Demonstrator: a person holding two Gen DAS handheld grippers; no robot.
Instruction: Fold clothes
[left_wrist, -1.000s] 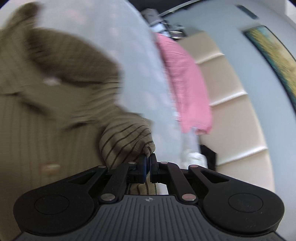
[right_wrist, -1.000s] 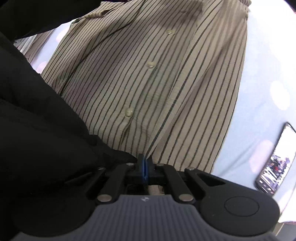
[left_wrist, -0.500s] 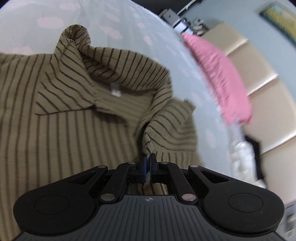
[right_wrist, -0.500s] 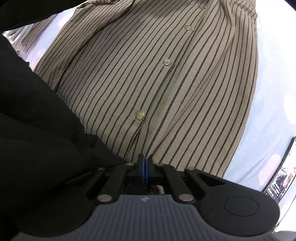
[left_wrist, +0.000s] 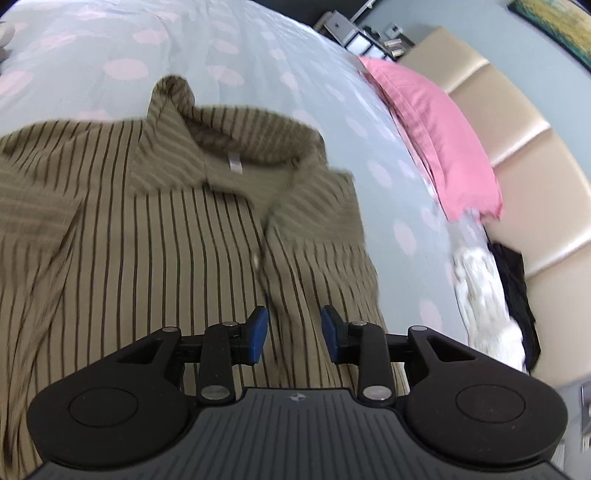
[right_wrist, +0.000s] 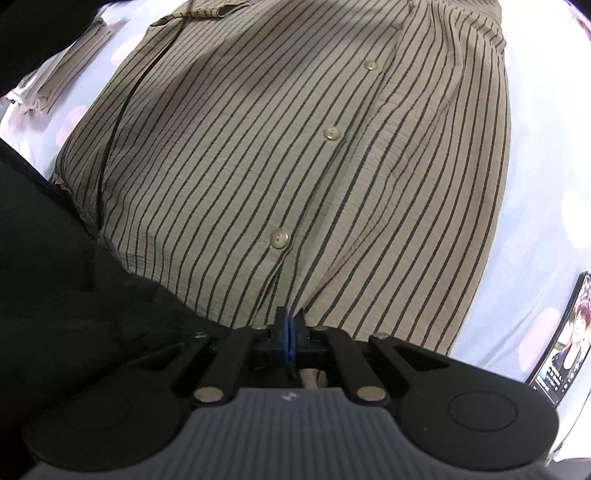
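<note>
The shirt (left_wrist: 177, 236) lies face up, buttoned, on the bed (left_wrist: 258, 55), collar toward the pink pillow (left_wrist: 436, 136): the laying-out step looks nearly done. The left hand-held gripper (left_wrist: 294, 332) has just been opening and hovers empty, partly spread, below the collar. The right hand-held gripper (right_wrist: 289, 334) is pinched on the shirt's hem; next, I judge, it must let go before a side fold.

Crinkled matt cloth, the striped shirt (left_wrist: 177, 236), just ahead of the fingers. Matt black plastic on the left gripper (left_wrist: 294, 334), blue rubbery pads (left_wrist: 258, 332).
</note>
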